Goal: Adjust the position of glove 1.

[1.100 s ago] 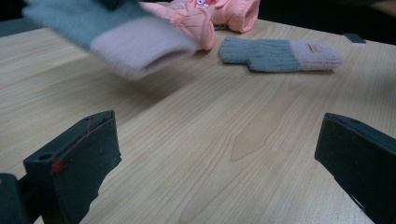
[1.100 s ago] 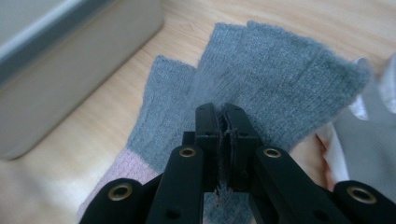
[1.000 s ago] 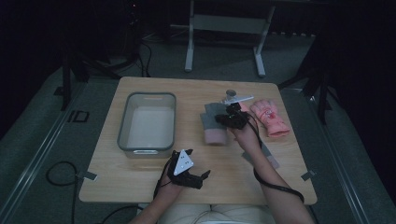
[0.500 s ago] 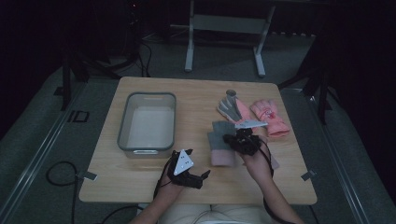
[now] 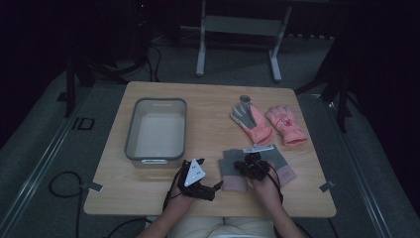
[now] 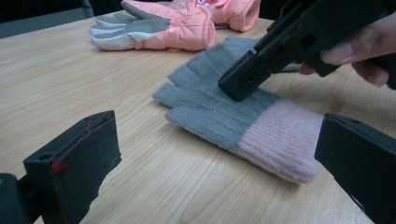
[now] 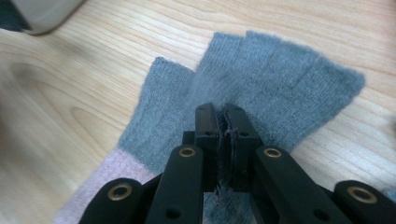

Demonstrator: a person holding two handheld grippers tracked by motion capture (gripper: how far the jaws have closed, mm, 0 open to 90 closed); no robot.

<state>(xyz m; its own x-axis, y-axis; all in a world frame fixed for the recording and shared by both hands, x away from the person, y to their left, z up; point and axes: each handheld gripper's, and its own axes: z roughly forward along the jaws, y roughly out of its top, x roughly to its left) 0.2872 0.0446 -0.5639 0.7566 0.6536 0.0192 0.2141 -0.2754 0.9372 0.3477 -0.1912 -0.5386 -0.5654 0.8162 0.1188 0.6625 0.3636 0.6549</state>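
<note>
From the high view, the right gripper (image 5: 246, 166) sits on a grey glove (image 5: 233, 166) at the near edge of the tabletop (image 5: 213, 106), right of the bin (image 5: 157, 130); the pink gloves (image 5: 267, 123) lie farther back. In the left gripper view, the left gripper (image 6: 210, 163) waits released before the glove's pink cuff (image 6: 285, 140). In the right gripper view, the jaws are clenched on grey knit, so I judge the glove grasped but not yet binned.

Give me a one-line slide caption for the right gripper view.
Right gripper, jaws shut on a pinch of the grey knit glove lying flat on the wooden table.
</note>
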